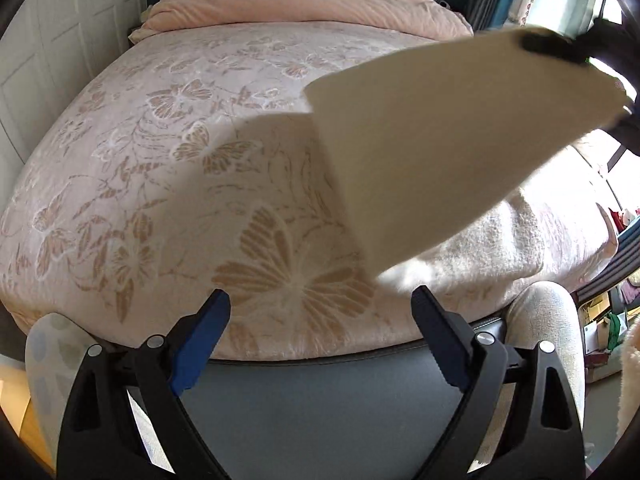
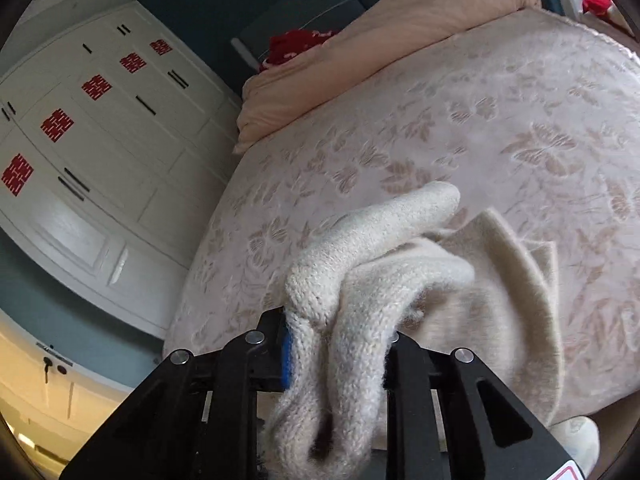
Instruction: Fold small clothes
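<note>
Cream knitted wool is seen bunched between the blue-padded fingers of the right tool [image 2: 340, 344], whose jaws are clamped on a thick fold of the small cream knitted garment [image 2: 400, 280]. The rest of that garment is seen draped forward and down from the grip over the bed covered in a pale pink bedspread with a tan butterfly pattern [image 2: 500, 120].

From the left wrist view, the same garment [image 1: 420, 160] is shown lifted into the air as a broad, blurred cream panel, its upper corner held at the top right and its lower end trailing down to the bedspread [image 1: 160, 160]. The left tool [image 1: 320, 308] is shown with its jaws standing wide apart and nothing between them, just above the near edge of the bed.

A folded peach quilt [image 1: 300, 4] is laid at the head of the bed, beside a white panelled wardrobe [image 2: 100, 140].
</note>
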A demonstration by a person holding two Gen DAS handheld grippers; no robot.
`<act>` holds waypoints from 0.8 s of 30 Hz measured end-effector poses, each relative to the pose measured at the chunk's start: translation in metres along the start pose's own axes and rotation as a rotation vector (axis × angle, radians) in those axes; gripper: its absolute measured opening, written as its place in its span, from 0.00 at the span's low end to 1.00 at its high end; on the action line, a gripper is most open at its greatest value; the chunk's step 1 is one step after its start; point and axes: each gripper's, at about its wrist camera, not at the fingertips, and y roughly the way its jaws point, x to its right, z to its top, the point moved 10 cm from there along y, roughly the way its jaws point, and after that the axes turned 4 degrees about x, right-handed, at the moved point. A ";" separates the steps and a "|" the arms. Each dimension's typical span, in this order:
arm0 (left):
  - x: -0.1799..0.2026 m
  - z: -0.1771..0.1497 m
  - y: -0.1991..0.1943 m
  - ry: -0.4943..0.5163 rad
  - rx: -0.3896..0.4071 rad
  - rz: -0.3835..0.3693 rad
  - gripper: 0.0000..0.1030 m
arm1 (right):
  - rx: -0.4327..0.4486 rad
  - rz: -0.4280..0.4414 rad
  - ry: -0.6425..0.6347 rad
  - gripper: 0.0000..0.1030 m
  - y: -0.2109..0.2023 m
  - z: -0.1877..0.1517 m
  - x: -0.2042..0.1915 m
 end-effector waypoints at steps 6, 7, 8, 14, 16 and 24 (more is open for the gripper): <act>0.004 -0.004 0.010 -0.019 -0.027 -0.009 0.87 | -0.184 -0.162 0.241 0.21 0.036 -0.086 0.146; 0.007 -0.005 0.012 -0.015 -0.035 -0.012 0.87 | -0.195 -0.130 0.288 0.22 0.040 -0.097 0.152; 0.011 -0.006 0.013 -0.006 -0.037 -0.014 0.87 | -0.177 -0.084 0.336 0.23 0.041 -0.101 0.153; 0.037 -0.011 0.027 0.093 -0.071 -0.019 0.88 | -0.192 -0.041 0.336 0.37 0.045 -0.093 0.142; 0.044 -0.013 0.037 0.133 -0.080 -0.001 0.88 | -0.196 -0.028 0.356 0.41 0.049 -0.091 0.140; 0.076 0.000 0.055 0.217 -0.078 -0.070 0.30 | -0.044 0.089 0.188 0.21 0.014 -0.021 0.075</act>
